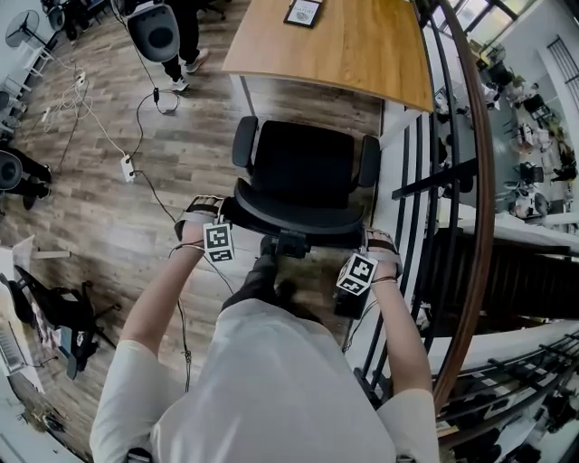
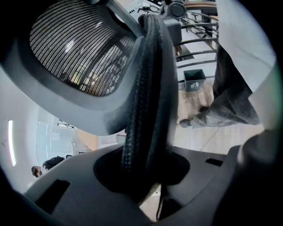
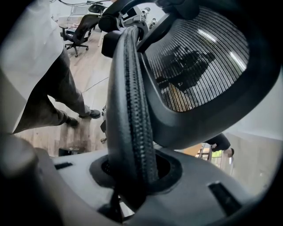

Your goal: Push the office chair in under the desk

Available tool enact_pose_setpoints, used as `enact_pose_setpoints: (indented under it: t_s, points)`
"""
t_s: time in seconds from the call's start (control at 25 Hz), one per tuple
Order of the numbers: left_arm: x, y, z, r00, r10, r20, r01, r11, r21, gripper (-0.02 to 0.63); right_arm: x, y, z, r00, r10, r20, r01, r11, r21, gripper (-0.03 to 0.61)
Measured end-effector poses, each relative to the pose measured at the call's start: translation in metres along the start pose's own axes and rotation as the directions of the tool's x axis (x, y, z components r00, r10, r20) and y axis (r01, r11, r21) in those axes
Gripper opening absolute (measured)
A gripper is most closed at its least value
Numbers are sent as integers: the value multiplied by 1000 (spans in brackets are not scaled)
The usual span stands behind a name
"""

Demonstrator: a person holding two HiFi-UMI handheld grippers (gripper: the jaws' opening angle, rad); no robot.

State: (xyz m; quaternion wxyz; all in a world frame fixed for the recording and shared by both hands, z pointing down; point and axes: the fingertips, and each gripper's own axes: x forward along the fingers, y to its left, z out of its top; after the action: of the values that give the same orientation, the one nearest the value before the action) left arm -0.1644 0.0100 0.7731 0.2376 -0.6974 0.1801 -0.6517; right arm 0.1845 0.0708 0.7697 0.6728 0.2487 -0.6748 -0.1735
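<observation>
A black office chair [image 1: 303, 167] stands on the wood floor with its seat facing the wooden desk [image 1: 344, 45], just short of the desk's near edge. My left gripper [image 1: 222, 226] grips the left side of the backrest and my right gripper [image 1: 366, 251] grips the right side. In the left gripper view the padded backrest rim [image 2: 148, 88] runs down between the jaws of the left gripper [image 2: 141, 174], with the mesh back [image 2: 84, 53] to its left. The right gripper view mirrors this: rim [image 3: 130, 101] clamped in the right gripper [image 3: 128, 176], mesh [image 3: 199, 62] to the right.
A black metal railing [image 1: 425, 181] runs close along the chair's right side. A framed item [image 1: 303, 11] lies on the desk. A power strip with cables [image 1: 128, 167] lies on the floor at left. A person's legs [image 1: 185, 54] and a fan [image 1: 154, 32] stand beyond.
</observation>
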Motion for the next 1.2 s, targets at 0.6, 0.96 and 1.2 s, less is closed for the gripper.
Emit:
enact_pose_setpoints:
  t_s: [0.6,0.96,1.2]
  points:
    - [62,91,16,999,-25,34,23,999,50,106,53,-80,-15,1000,3,-30,-2,999,34,101]
    - [96,147,29,998,5,69,-9,998,56,109,79,-125,-24,999,5,-47,-1,997,76,103]
    - [118,181,34,997,21,80,-25,998,53,110,98,-155,-28,998,3,-58,3,995,96,106]
